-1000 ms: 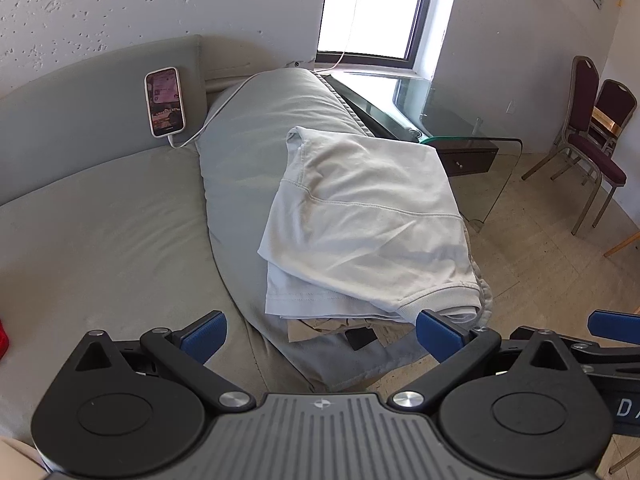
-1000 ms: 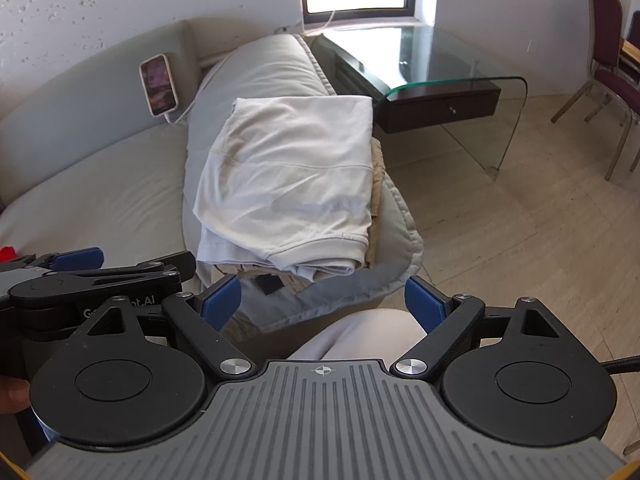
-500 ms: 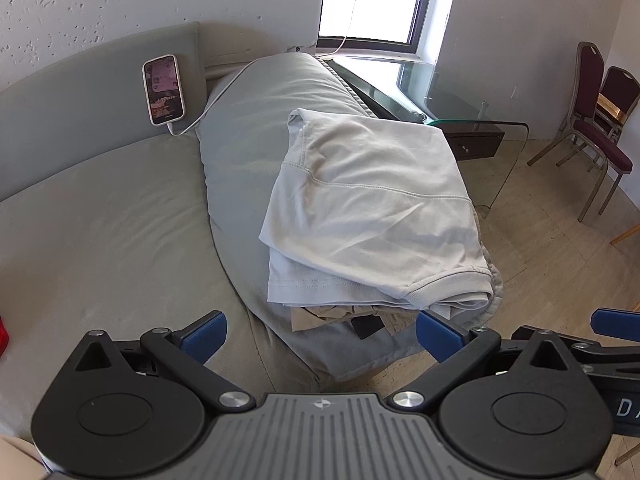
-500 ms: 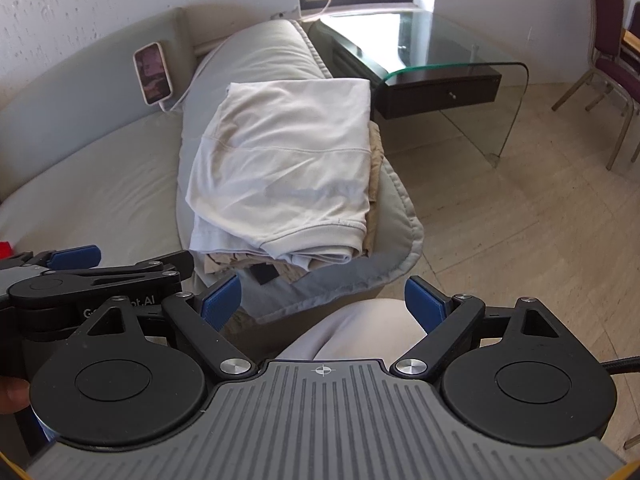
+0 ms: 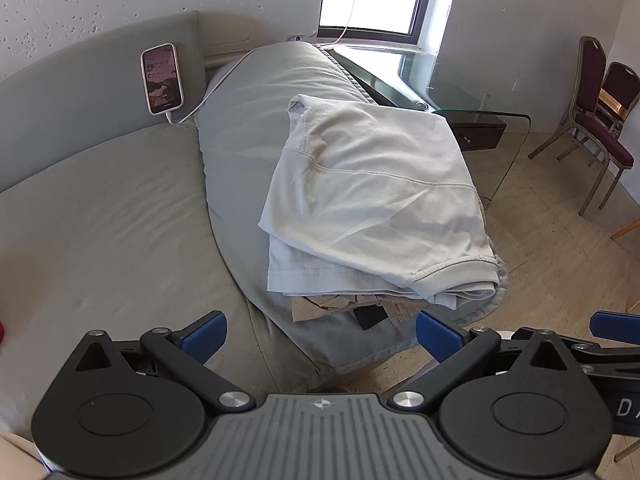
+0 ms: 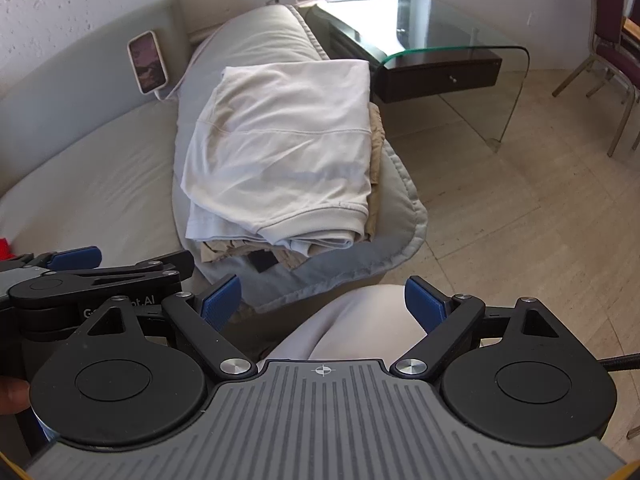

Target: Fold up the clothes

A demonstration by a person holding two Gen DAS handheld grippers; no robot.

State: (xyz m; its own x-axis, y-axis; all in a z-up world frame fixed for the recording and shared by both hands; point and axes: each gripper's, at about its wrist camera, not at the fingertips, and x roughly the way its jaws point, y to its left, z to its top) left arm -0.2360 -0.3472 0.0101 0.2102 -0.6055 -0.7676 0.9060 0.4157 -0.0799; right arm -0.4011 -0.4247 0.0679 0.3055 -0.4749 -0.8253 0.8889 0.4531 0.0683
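both grippers hang back from the pile and hold nothing: the left gripper point(image 5: 318, 334) has its blue pads spread wide apart, and the right gripper point(image 6: 323, 300) is just as open, poised over the person's knee point(image 6: 360, 320).

going left to right: at the far left a phone point(image 5: 162, 79) leans upright against the sofa back point(image 5: 80, 96), with its white cable point(image 5: 208, 94) trailing down toward the grey cushion point(image 5: 240, 140). a wide sweep that way could catch the cable and tip the phone over.

in the middle, the folded white shirt point(image 5: 372, 200) lies on that cushion, on top of a tan garment point(image 5: 336, 304) whose crumpled edge and black tag poke out at the near side. the fold looks done or close to it. the cushion is rounded and soft, so a nudge or a pinch on only the top layer could slide the shirt off its base or pull the fold open.

to the right, the pile sits near the cushion's outer edge, with the floor point(image 6: 520, 220) just below and a glass table point(image 6: 460, 44) beyond. i'd guess a push in that direction would send the clothes over the side.
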